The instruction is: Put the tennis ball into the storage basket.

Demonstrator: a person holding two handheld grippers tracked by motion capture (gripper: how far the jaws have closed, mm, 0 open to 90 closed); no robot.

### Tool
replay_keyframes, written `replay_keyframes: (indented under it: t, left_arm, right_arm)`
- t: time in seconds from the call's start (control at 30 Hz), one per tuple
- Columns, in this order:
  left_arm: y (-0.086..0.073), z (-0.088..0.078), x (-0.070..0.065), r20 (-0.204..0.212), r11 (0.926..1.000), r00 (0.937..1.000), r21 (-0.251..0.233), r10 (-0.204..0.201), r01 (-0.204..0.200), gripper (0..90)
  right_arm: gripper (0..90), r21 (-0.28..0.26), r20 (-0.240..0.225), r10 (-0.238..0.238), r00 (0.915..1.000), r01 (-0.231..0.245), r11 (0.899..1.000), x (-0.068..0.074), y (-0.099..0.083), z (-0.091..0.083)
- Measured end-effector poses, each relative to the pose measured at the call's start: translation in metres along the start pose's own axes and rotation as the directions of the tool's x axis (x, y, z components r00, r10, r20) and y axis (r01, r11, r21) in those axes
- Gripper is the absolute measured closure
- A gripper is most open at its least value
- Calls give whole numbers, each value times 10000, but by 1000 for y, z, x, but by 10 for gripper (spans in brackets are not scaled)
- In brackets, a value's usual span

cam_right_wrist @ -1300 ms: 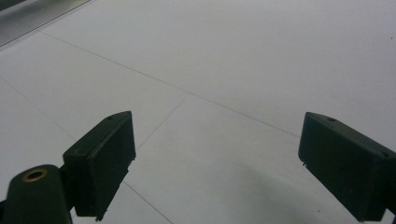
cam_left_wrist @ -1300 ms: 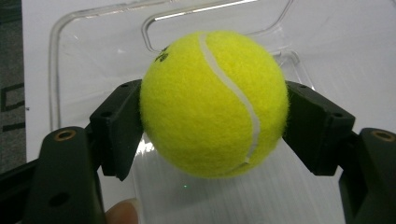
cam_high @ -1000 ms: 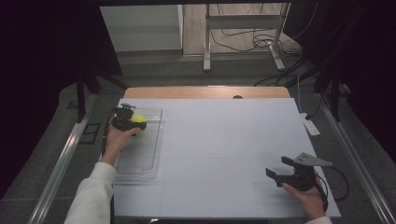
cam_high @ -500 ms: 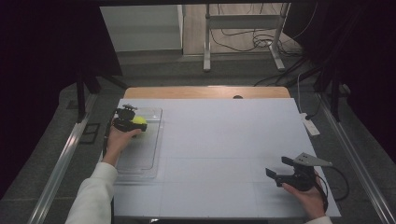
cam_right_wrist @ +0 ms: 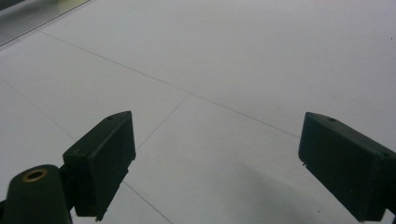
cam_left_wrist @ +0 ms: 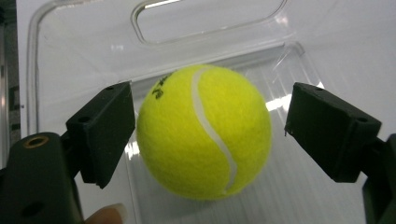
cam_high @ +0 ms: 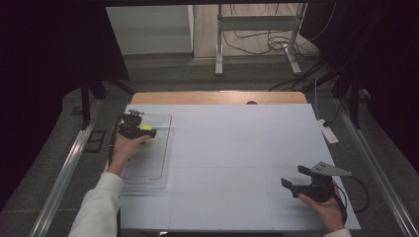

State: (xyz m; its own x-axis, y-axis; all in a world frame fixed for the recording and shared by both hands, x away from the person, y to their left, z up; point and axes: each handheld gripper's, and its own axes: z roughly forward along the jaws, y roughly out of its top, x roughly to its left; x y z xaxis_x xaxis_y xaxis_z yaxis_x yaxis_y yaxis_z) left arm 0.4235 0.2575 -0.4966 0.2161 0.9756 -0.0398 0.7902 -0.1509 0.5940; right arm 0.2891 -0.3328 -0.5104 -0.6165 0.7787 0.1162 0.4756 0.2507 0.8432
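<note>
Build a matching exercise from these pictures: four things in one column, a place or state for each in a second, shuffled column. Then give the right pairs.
Things:
1. tennis ball
2. clear tray
3. left gripper
4. right gripper

Places or states:
A. open over bare white table, near the front right corner
B. yellow-green, between two black jaws
C. lies on the table's left side
D. open, jaws on either side of the ball inside the tray

Pairs: 1-B, 2-C, 3-D, 4-A

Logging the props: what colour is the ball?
Yellow-green tennis ball with a white seam; clearest in the left gripper view.
</note>
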Motion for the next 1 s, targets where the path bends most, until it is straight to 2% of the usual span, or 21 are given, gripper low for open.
replay_keyframes:
  t: [0.27, 0.33, 0.47, 0.67, 1.0]
  left_arm:
    - [-4, -8, -1, 513, 9986, 9986, -534, 90, -62, 148]
    - [-7, -12, -1, 857, 9965, 9963, -833, 117, -46, 149]
    - [-12, -19, -3, 1126, 9931, 9932, -1166, 284, -152, 144]
    - [-19, -27, -7, 1498, 9880, 9877, -1527, 453, -222, 134]
    - [-26, -43, -21, 2134, 9756, 9723, -2141, 959, -492, 133]
  right_arm:
    - [113, 5, 10, -6, 10000, 6, 10000, 0, 0, 0]
    - [113, 5, 5, -3, 10000, 3, 10000, 0, 0, 0]
    - [113, 12, 8, 11, 10000, -11, 10000, -1, 0, 1]
    - [113, 13, -35, 31, 10000, -31, 10000, -1, 0, 1]
    - [114, 2, -111, 49, 9999, -48, 10000, -1, 0, 2]
